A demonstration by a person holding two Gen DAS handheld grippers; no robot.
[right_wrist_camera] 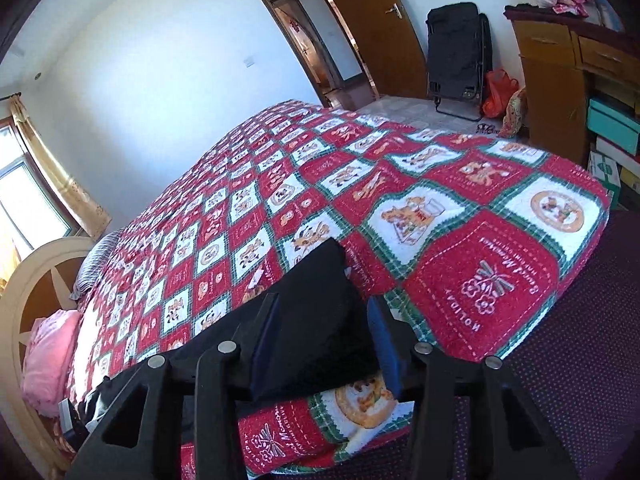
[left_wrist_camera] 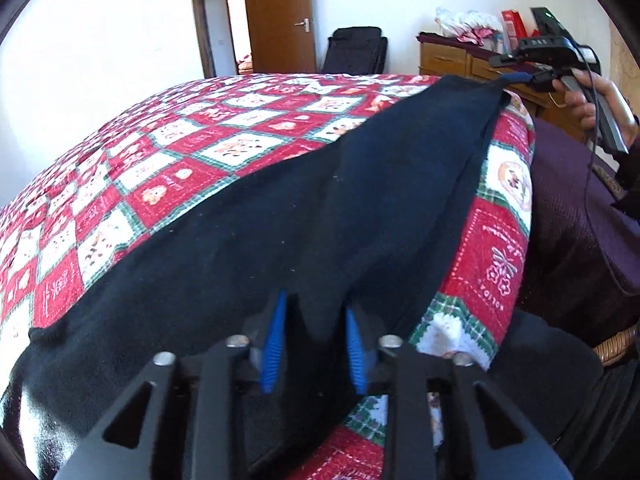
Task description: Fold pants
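Note:
Dark navy pants (left_wrist_camera: 280, 208) lie stretched flat along the near edge of a bed with a red, white and green patchwork quilt (left_wrist_camera: 200, 148). My left gripper (left_wrist_camera: 315, 346) is shut on one end of them, a ridge of cloth pinched between its blue pads (left_wrist_camera: 274, 344). In the left wrist view my right gripper (left_wrist_camera: 520, 78) grips the far corner of the pants, held by a person's hand (left_wrist_camera: 592, 100). The right wrist view shows that gripper (right_wrist_camera: 324, 340) with a flat end of the pants (right_wrist_camera: 316, 280) filling the gap between its pads, over the quilt (right_wrist_camera: 400, 184).
The bed's purple side (left_wrist_camera: 568, 208) drops away to the right of the quilt edge. A wooden cabinet (left_wrist_camera: 448, 60), a folded black chair (left_wrist_camera: 356, 52) and an open wooden door (left_wrist_camera: 280, 16) stand beyond the bed. A pink pillow (right_wrist_camera: 48, 356) lies by the headboard.

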